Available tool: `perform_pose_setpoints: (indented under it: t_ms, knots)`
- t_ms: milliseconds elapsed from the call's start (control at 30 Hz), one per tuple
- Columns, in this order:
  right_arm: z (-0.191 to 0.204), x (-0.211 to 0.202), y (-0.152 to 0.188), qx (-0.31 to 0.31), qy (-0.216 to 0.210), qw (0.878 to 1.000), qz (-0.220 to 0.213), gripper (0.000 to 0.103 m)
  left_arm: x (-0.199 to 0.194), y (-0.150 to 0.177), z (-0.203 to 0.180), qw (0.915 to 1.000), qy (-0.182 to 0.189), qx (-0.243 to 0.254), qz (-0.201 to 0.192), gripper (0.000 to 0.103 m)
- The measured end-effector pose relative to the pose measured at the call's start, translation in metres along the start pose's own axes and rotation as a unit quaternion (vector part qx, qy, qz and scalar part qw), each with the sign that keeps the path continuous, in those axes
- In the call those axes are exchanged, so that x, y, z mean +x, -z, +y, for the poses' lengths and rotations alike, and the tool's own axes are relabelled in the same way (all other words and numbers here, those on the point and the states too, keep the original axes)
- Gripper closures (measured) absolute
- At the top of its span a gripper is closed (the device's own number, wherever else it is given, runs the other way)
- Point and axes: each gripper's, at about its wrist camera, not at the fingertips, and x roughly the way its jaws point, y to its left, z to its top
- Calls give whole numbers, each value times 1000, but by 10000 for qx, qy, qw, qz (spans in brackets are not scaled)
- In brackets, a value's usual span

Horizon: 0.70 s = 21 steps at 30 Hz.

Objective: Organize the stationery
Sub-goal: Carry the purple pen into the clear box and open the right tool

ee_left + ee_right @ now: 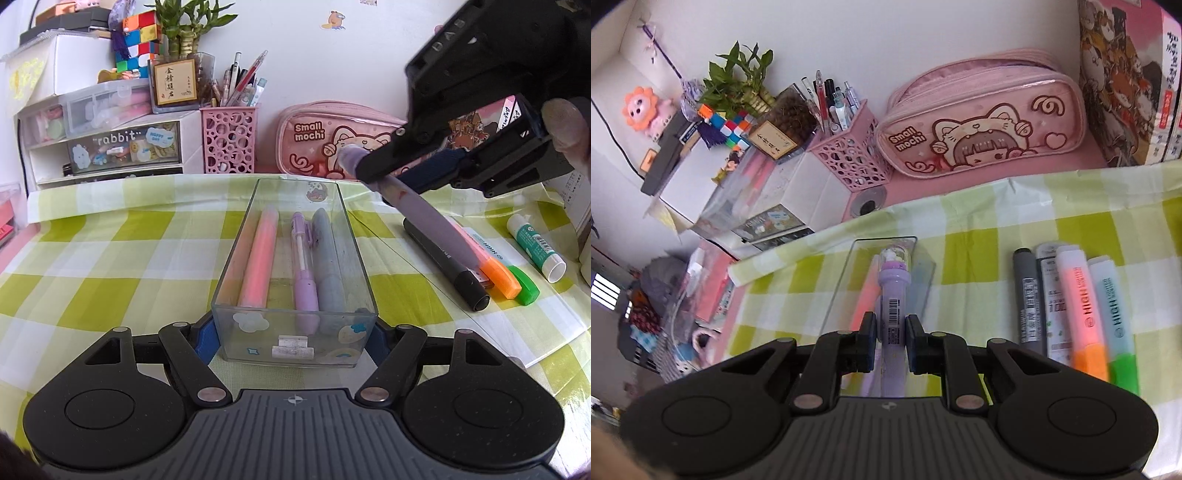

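- Your left gripper (295, 341) is clamped on the near end of the clear tray (354, 258), which holds three pens on the checked cloth (110, 258).
- Your right gripper (891, 334) has its jaws closed on the purple pen (892, 295), held in the air at the tray's two o'clock.
- Highlighters (498, 275) lie at the tray's three o'clock.

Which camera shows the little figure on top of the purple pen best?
The right wrist view: the purple pen points away with its clear figure cap in sight. In the left wrist view the right gripper hides most of that end.
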Motion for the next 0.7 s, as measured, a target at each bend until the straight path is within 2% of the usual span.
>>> perform_pose_setpoints:
  t_ms: [300,700]
  knots:
    - [7,43,-11,703,-169,9970,263,82,0,0,0,10000,28,-21,-9,29]
    - [3,72,-16,1126,14,9929,385,81,0,0,2,9999,78,-75,-25,29]
